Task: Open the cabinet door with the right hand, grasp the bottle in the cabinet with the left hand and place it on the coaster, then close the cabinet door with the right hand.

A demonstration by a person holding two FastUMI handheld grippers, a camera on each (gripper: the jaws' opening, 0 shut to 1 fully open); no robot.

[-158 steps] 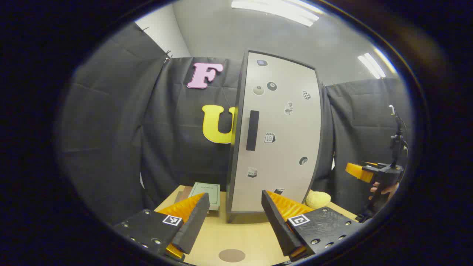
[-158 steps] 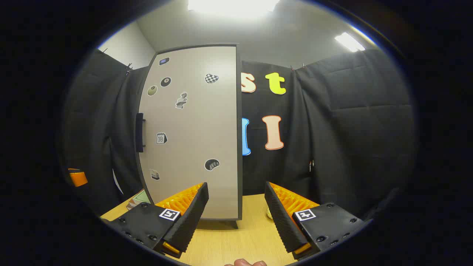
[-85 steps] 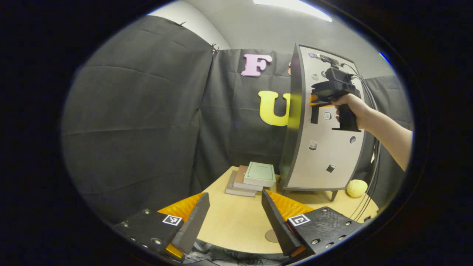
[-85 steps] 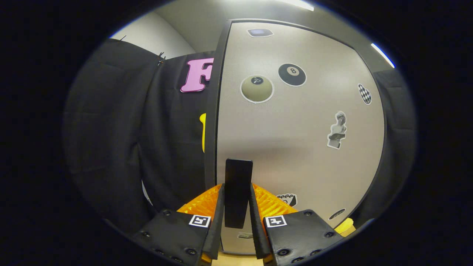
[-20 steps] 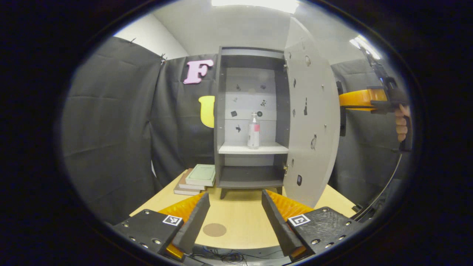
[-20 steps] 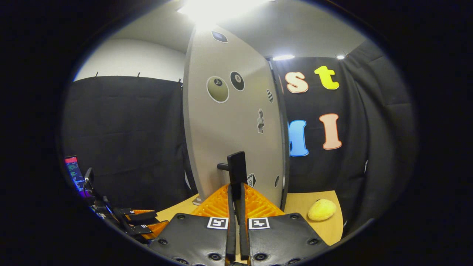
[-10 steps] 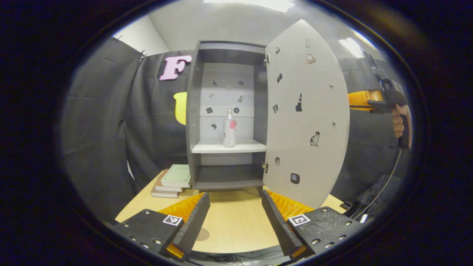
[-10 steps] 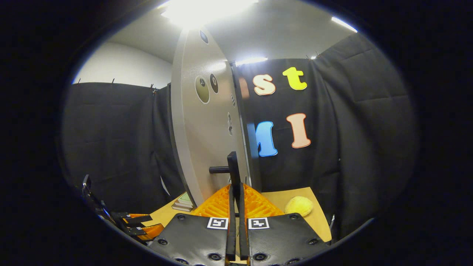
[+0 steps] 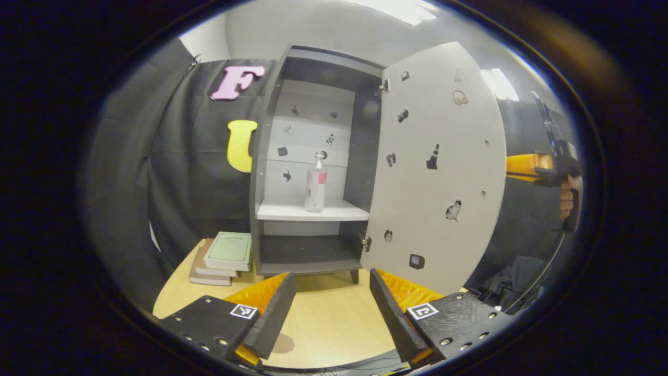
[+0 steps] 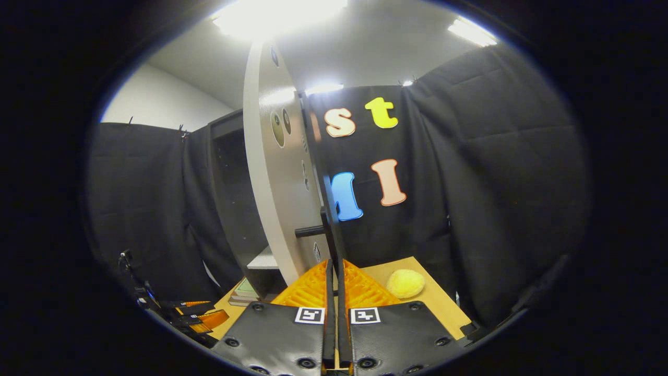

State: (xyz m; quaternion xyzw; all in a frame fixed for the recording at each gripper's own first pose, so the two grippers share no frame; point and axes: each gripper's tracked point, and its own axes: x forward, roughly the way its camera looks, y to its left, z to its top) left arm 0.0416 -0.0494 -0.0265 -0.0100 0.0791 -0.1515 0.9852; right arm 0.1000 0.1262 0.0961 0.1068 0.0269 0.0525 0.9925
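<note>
In the left gripper view, the dark grey cabinet (image 9: 271, 156) is standing on the light wooden table (image 9: 334, 318) with its pale grey, sticker-dotted door (image 9: 438, 172) hanging wide open to the right. The clear plastic bottle with a red label patch (image 9: 315, 183) is standing upright on the white middle shelf (image 9: 308, 211), well beyond and above the left gripper (image 9: 329, 308), whose jaws are spread apart and gripping nothing; the bottle is lining up a little to the left of the gap between them. The round brown coaster (image 9: 284, 343) is lying on the table just by the gripper's left finger, partly hidden by it. A stack of books with a green cover on top (image 9: 222, 256) is sitting beside the cabinet's left side. In the right gripper view, the right gripper (image 10: 335, 271) is clenching the door's black bar handle (image 10: 329, 235) between both fingers, and a fuzzy yellow ball (image 10: 405, 283) is resting on the table near it. At the far right of the left gripper view, a hand (image 9: 568, 196) is holding that gripper behind the door's edge.
</note>
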